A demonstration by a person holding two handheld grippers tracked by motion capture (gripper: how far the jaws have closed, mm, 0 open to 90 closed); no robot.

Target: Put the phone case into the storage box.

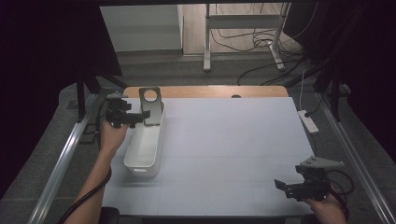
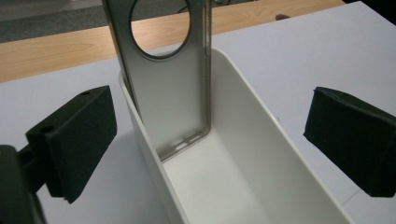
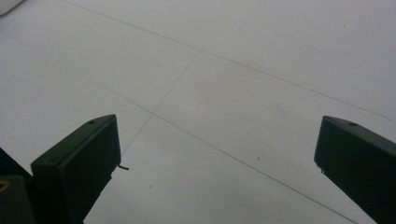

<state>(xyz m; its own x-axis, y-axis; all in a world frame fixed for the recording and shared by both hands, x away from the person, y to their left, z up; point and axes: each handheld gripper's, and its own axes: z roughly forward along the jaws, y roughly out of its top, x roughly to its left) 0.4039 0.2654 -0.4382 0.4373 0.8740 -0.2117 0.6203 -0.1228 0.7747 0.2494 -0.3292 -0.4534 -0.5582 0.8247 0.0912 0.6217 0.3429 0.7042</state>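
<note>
A long white bin (image 1: 145,144) sits on the left side of the table, its long way running from near to far. It is open on top. A flat grey metal plate (image 1: 151,106) stands up in the far end of the bin, leaning on the far wall (its foot rests on the bin's floor). The plate has a big round hole near its top and small slots along its bottom edge.
</note>
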